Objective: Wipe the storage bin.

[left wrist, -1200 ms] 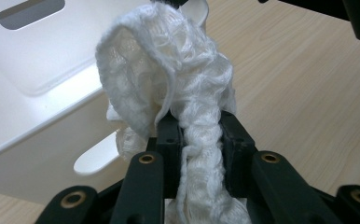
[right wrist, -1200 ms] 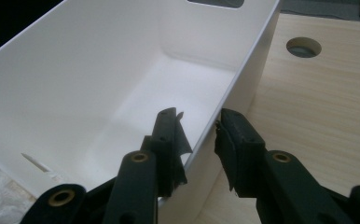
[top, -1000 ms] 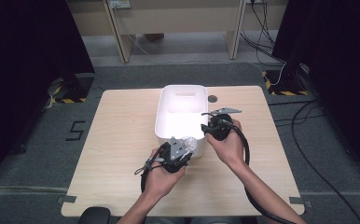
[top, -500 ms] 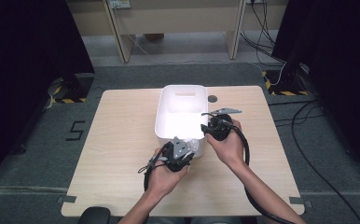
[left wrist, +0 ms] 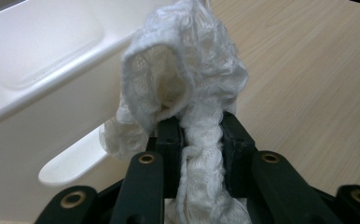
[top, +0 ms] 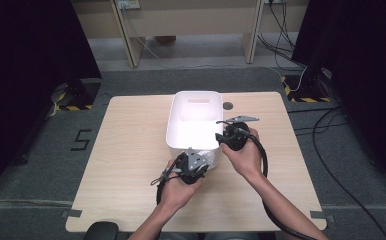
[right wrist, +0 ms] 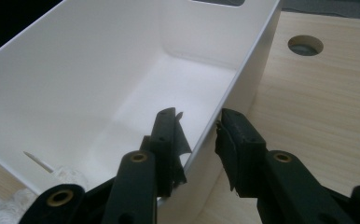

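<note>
Our left gripper (left wrist: pixel 201 140) stays out of it: jaws clamped tight, while our right gripper (right wrist: pixel 197 140) stands with jaws half-spread, forearms angled inward.

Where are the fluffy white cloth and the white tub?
white cloth (left wrist: pixel 192 70), left gripper view, on its bunched top above the jaws.
white tub (top: pixel 193 107), high view, on its far inner wall.

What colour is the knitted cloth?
White; the cloth shows best in the left gripper view.

White lace cloth (left wrist: pixel 187 84): lower end hidden between the jaws, bottom centre of the left gripper view. White bin (right wrist: pixel 122 93): near corner cut off at the bottom edge of the right gripper view.
</note>
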A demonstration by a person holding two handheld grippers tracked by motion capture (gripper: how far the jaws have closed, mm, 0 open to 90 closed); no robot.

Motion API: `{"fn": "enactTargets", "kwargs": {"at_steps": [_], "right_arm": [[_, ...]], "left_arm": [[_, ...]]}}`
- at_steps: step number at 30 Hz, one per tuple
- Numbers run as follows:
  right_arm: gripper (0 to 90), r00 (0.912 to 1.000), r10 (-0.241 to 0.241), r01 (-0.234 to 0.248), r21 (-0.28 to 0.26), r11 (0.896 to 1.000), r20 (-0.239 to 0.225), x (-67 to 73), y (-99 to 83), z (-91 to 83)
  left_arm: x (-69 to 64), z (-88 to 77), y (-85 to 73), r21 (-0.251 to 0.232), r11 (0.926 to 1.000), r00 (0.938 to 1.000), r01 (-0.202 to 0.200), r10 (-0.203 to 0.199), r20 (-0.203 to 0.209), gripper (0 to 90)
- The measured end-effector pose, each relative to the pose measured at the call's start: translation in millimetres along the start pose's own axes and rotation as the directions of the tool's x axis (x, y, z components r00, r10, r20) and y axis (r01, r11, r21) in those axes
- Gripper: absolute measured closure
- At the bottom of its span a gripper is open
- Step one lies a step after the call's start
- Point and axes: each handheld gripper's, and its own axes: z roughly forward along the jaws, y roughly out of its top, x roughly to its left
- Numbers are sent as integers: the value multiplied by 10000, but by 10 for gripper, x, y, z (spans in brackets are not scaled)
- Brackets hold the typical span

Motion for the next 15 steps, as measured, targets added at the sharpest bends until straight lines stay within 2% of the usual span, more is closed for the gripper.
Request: {"fn": "enactTargets", "kwargs": {"at_steps": [15], "right_arm": [[678, 10000, 18, -18, 24, 10000, -3, 0, 2, -1]], "left_arm": [[-27, 111, -68, 296, 9996, 10000, -33, 31, 48, 729]]}}
